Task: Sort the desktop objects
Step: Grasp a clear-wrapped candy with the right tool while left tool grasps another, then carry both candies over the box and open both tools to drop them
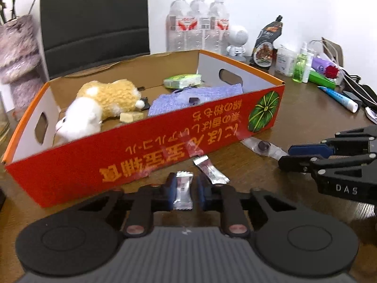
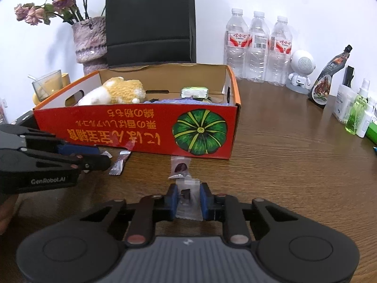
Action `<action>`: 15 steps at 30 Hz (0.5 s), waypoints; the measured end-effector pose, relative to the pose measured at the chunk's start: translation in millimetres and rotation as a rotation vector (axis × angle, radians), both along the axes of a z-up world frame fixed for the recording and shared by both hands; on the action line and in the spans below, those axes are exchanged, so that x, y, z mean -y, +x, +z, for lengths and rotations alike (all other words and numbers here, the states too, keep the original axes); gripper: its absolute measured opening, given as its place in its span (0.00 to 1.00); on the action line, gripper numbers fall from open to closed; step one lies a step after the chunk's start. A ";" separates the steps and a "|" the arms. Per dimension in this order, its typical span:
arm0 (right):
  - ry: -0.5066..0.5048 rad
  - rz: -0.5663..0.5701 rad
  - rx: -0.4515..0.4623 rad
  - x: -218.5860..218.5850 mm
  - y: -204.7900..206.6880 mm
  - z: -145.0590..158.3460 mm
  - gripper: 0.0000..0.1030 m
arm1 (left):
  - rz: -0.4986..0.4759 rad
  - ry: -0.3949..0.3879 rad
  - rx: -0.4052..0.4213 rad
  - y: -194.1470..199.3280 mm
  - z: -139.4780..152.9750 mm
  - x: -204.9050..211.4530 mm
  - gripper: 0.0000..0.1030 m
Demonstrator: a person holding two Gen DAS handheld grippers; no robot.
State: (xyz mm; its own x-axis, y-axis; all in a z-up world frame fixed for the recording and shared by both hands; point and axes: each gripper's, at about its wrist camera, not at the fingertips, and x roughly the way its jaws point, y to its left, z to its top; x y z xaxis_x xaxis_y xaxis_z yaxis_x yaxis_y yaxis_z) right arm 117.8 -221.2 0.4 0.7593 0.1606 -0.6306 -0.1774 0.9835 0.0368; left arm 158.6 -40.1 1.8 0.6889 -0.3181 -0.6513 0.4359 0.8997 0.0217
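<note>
The red cardboard box (image 1: 146,146) stands straight ahead of both grippers, its long side lying across their line of sight, the printing upside down. Inside lie one plush toy (image 1: 103,103), one purple cloth (image 1: 195,99) and one green packet (image 1: 182,81).

On the wooden table (image 2: 294,165) between box and tools lie wrapped snacks. The left gripper (image 1: 185,192) has its blue pads pressed on one silver sachet (image 1: 184,189), whose long axis runs forward along the fingers toward the box. A second sachet (image 1: 211,169) lies just ahead and right of it, slanted.

The right gripper (image 2: 188,199) clamps one clear packet (image 2: 188,200) with a dark piece inside, its length also pointing at the box; another clear packet (image 2: 180,166) lies just ahead of it.

Three water bottles (image 2: 256,47) stand beyond, to the right.
</note>
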 end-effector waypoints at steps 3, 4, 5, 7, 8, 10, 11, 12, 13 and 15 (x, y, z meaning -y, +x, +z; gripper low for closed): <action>0.009 0.016 -0.002 -0.4 -7.8 1.5 0.17 | 0.035 0.033 -0.006 -13.8 4.3 4.4 0.12; 0.010 0.023 0.000 -0.7 -11.8 2.9 0.17 | 0.051 0.038 -0.009 -17.9 6.0 4.7 0.12; 0.010 0.026 0.009 -0.4 -16.2 6.0 0.17 | 0.067 0.035 -0.003 -22.6 8.9 4.2 0.11; 0.008 0.028 0.029 0.4 -25.0 13.1 0.16 | 0.100 0.016 0.013 -31.8 16.7 1.0 0.11; 0.014 0.027 0.041 1.9 -29.5 18.3 0.16 | 0.116 -0.013 0.023 -36.5 24.4 -3.1 0.11; 0.031 0.024 0.067 6.0 -38.2 31.3 0.16 | 0.142 -0.071 0.049 -43.6 43.9 -11.2 0.11; 0.041 0.025 0.085 8.3 -41.2 40.3 0.16 | 0.156 -0.101 0.066 -47.0 55.3 -15.6 0.11; 0.052 0.026 0.105 10.6 -43.9 49.8 0.16 | 0.176 -0.126 0.083 -45.8 68.8 -20.1 0.11; 0.059 0.029 0.128 11.9 -43.6 60.6 0.16 | 0.196 -0.151 0.100 -44.4 82.3 -24.6 0.11; 0.071 0.033 0.178 14.0 -41.0 82.9 0.16 | 0.239 -0.178 0.098 -26.1 102.0 -32.4 0.11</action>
State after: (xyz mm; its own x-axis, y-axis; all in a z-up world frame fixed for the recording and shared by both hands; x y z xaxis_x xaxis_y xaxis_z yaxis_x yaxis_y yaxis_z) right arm 76.8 -235.2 83.3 0.8513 0.2268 -0.4732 -0.2197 0.9730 0.0711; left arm 132.5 -7.7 103.8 0.8147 -0.2427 -0.5266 0.2155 0.9699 -0.1135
